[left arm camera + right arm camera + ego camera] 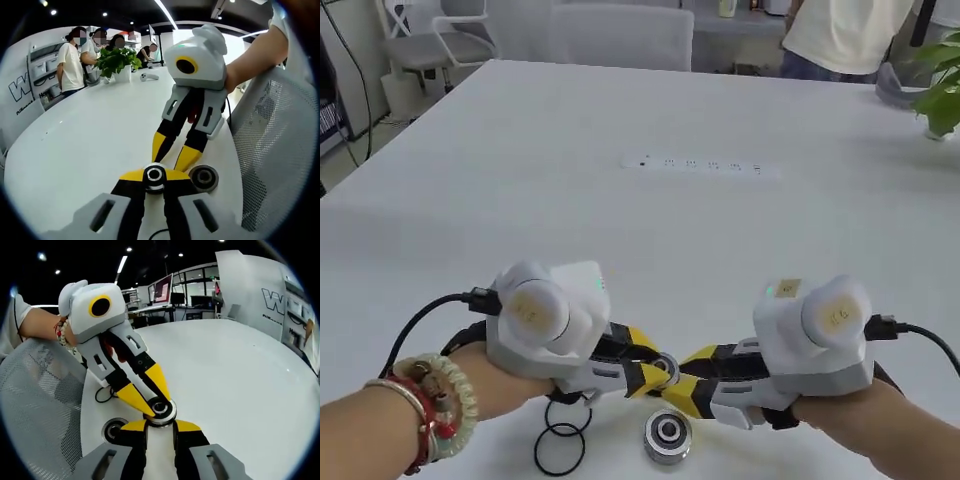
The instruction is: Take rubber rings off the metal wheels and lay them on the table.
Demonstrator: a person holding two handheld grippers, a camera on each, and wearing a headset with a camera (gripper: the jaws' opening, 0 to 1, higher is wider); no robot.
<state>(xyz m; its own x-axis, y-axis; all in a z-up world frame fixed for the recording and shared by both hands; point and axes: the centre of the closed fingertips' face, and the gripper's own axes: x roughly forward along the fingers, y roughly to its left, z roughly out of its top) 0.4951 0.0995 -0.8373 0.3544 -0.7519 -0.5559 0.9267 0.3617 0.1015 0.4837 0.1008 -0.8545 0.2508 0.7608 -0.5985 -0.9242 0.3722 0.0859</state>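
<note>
My left gripper (pixel 155 182) is clamped on a metal wheel (pixel 155 174), held just above the bench (pixel 620 220) between my two hands. My right gripper (pixel 161 427) meets that wheel from the other side with its jaws standing apart at the rim, and I cannot tell whether they press on it. A second wheel (pixel 667 437) lies flat on the bench just below the gripper tips, and two black rubber rings (pixel 560 449) lie beside it, under my left gripper.
</note>
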